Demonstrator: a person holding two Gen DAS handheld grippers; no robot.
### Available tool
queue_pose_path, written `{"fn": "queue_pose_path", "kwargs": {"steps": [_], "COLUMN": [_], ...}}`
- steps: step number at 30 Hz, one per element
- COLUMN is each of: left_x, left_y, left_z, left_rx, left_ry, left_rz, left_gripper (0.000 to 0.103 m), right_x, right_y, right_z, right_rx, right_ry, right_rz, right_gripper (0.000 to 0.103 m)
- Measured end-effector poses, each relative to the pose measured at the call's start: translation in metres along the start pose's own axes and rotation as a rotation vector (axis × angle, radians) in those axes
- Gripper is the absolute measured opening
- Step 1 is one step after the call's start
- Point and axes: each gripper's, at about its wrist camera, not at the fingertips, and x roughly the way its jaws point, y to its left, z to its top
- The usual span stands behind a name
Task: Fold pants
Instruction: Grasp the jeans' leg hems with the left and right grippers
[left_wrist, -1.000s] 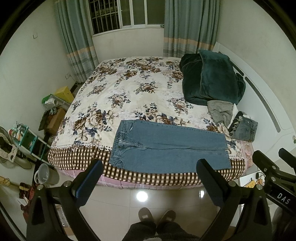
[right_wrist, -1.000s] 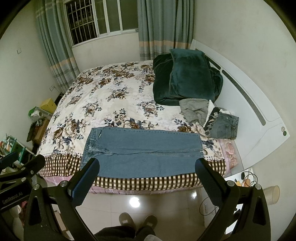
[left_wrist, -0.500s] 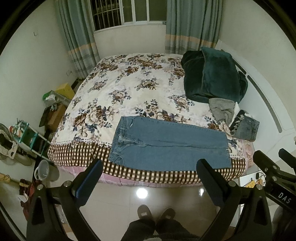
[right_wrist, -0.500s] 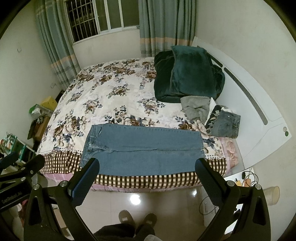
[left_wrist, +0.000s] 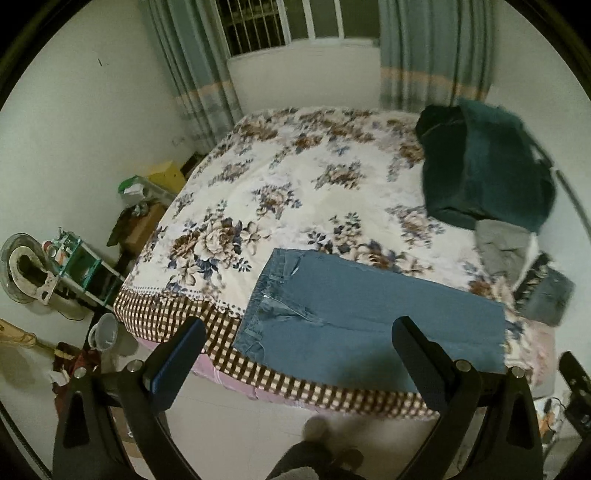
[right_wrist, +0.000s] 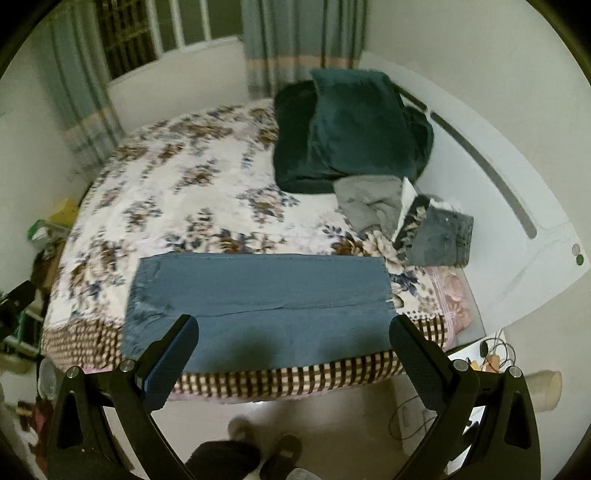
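Blue jeans (left_wrist: 354, 317) lie flat along the near edge of the floral bed (left_wrist: 295, 192), folded lengthwise, waist to the left, hems to the right. They also show in the right wrist view (right_wrist: 258, 299). My left gripper (left_wrist: 295, 343) is open and empty, hovering in front of the bed edge near the waist half. My right gripper (right_wrist: 293, 339) is open and empty, in front of the jeans' near edge. Neither touches the jeans.
A dark green blanket (left_wrist: 487, 170), a grey garment (left_wrist: 502, 247) and folded dark jeans (left_wrist: 546, 295) lie at the bed's right end by the white headboard (right_wrist: 517, 206). Clutter and a shelf (left_wrist: 74, 266) stand on the floor at left. My feet (right_wrist: 258, 443) stand on the tiled floor.
Both grippers have moved forward and closer to the bed; the jeans look larger. The left view has turned left. The jeans have not moved.
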Motion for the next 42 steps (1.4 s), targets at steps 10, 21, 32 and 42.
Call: {"fn": "queue_pose_path", "kwargs": {"steps": [10, 21, 32, 42], "left_x": [0.255, 0.547, 0.639, 0.554], "left_y": [-0.063, -0.128, -0.142, -0.136], "left_z": [0.079, 0.089, 0.07, 0.077], "left_rx": [0.002, -0.176, -0.261, -0.232], "left_ry": [0.31, 0.723, 0.811, 0.579], "left_rz": [0.028, 0.023, 0.114, 0.057], "left_gripper": [0.103, 0.103, 0.06, 0.005], "right_x": [0.274, 0.593, 0.727, 0.74], "right_y": [-0.031, -0.097, -0.146, -0.151], "right_z": [0.101, 0.1, 0.065, 0.062], "right_rx": [0.306, 0.708, 0.902, 0.87], "right_ry": [0.229, 0.55, 0.673, 0.605], "right_rz": [-0.043, -0.097, -0.133, -0.073], "right_gripper": [0.103, 0.103, 0.103, 0.011]}}
